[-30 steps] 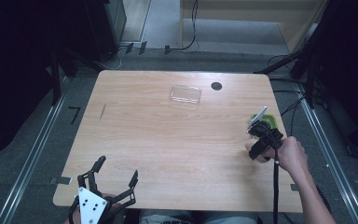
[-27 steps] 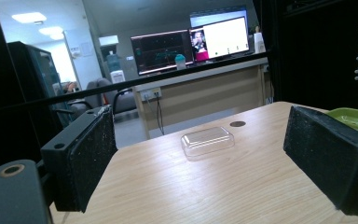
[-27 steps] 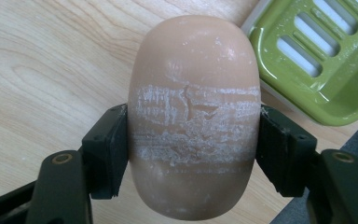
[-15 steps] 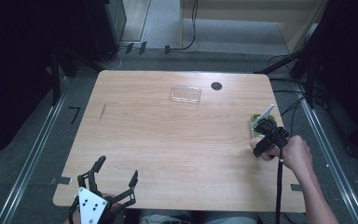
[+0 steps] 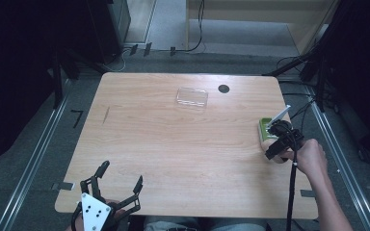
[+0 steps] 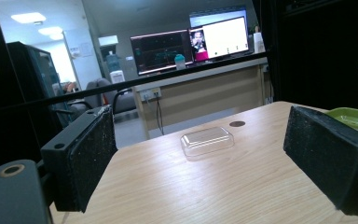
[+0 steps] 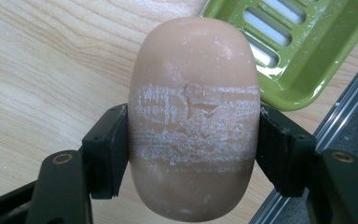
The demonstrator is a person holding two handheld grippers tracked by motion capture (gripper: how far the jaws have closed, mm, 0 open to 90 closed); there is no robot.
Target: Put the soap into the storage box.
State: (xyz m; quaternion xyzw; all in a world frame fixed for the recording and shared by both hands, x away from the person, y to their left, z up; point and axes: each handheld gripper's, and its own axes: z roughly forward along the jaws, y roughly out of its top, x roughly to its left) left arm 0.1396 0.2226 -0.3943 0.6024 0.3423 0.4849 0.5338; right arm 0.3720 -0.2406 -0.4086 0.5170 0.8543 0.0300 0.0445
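Observation:
A pinkish-beige soap bar [image 7: 193,116], scuffed white across its middle, is clamped between my right gripper's [image 7: 193,156] jaws. It hangs just above the wood, beside a green slotted soap dish [image 7: 307,60]. In the high view the right gripper [image 5: 277,139] sits at the table's right edge, partly over the soap dish [image 5: 264,129]. My left gripper [image 5: 121,174] is at the near left edge, open with nothing between its pads [image 6: 86,158]. A clear plastic lid [image 5: 191,97] lies at the back middle, and the left gripper view shows this lid [image 6: 207,140] ahead of the jaws.
The wooden table [image 5: 173,154] has a small black round hole [image 5: 223,88] near the back right. Metal floor rails [image 5: 339,144] run along both sides. Dark equipment and cables stand behind the table. A person's forearm [image 5: 325,192] reaches in at the lower right.
The right hand and gripper, with the soap, have shifted slightly to the right and turned beside the green dish. The left gripper has not moved.

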